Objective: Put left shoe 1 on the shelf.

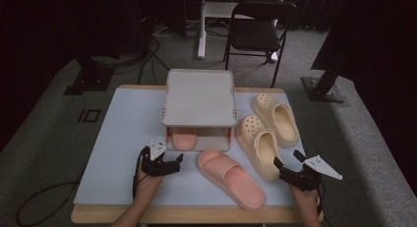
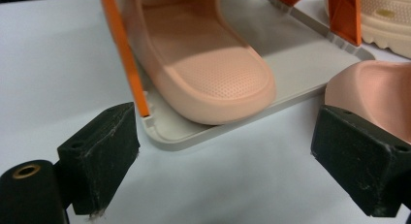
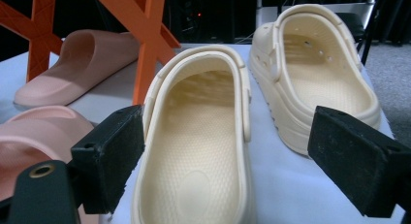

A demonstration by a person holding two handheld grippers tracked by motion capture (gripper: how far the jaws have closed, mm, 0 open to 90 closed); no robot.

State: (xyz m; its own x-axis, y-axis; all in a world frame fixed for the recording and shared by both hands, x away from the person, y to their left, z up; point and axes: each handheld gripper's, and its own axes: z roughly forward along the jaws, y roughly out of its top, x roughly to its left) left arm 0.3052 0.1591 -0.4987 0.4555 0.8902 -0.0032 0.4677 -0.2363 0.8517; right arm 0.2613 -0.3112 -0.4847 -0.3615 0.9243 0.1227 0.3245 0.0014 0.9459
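1. Now the left gripper (image 2: 225, 151) hovers with jaws apart and nothing between them; the pink slipper (image 2: 203, 64) lies just ahead on the rack's lower shelf (image 2: 291, 54).
2. Meanwhile the right gripper (image 3: 228, 156) is spread wide, the near cream clog's (image 3: 198, 151) heel between its jaws, untouched.

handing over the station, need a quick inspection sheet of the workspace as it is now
surface: blue mat on a wooden table, clean
job's things: one pink slide on the rack bottom shelf, other pink slide loose on the mat; two cream clogs side by side to the right
clutter: nothing seen
grippers: left gripper open before the rack, empty; right gripper open at the near clog's heel
cables: cable trailing off the left edge
surroundings: chair, stands, floor cables
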